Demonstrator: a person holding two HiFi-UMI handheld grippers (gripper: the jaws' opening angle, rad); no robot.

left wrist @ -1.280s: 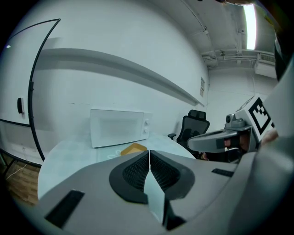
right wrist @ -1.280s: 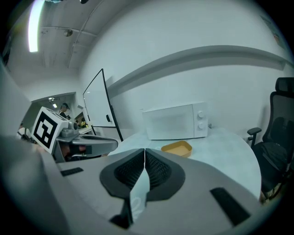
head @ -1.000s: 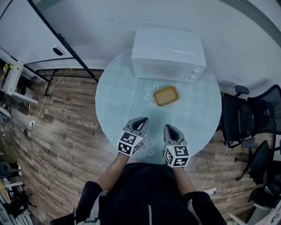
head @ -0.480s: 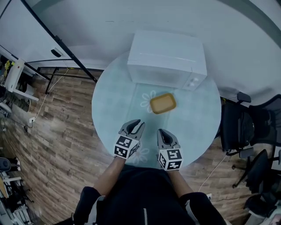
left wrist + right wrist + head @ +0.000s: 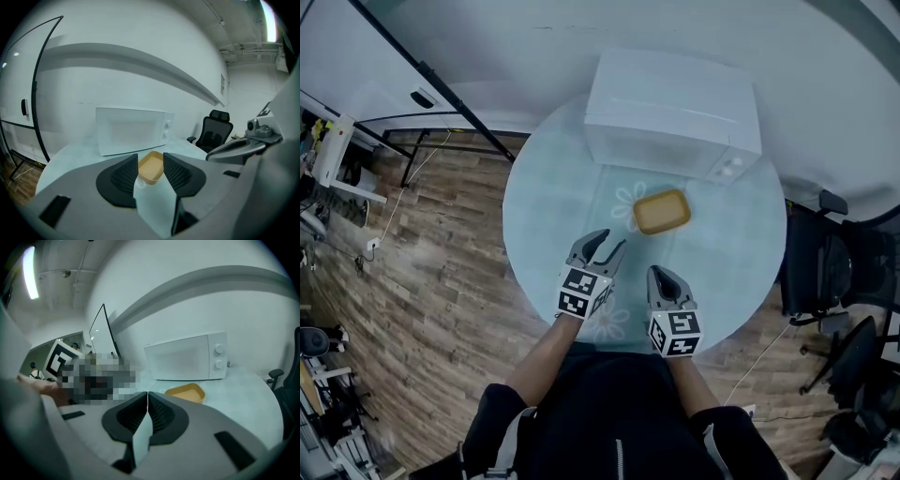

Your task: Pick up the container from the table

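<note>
A shallow yellow container (image 5: 662,211) lies on the round glass table (image 5: 539,211), just in front of the white microwave (image 5: 675,112). My left gripper (image 5: 603,246) hovers over the table short of the container, its jaws opening with nothing between them; the container (image 5: 151,168) shows beyond the gap. My right gripper (image 5: 665,275) hangs beside it, nearer the front edge, jaws shut on nothing. In the right gripper view the container (image 5: 185,392) sits ahead to the right.
The microwave (image 5: 131,129) fills the table's far side. Black office chairs (image 5: 825,272) stand to the right of the table. A black stand (image 5: 441,103) and a shelf with clutter (image 5: 328,159) are at the left, on the wood floor.
The left gripper's jaws have spread apart and it has moved forward toward the container. The right gripper has shifted a little forward, still shut.
</note>
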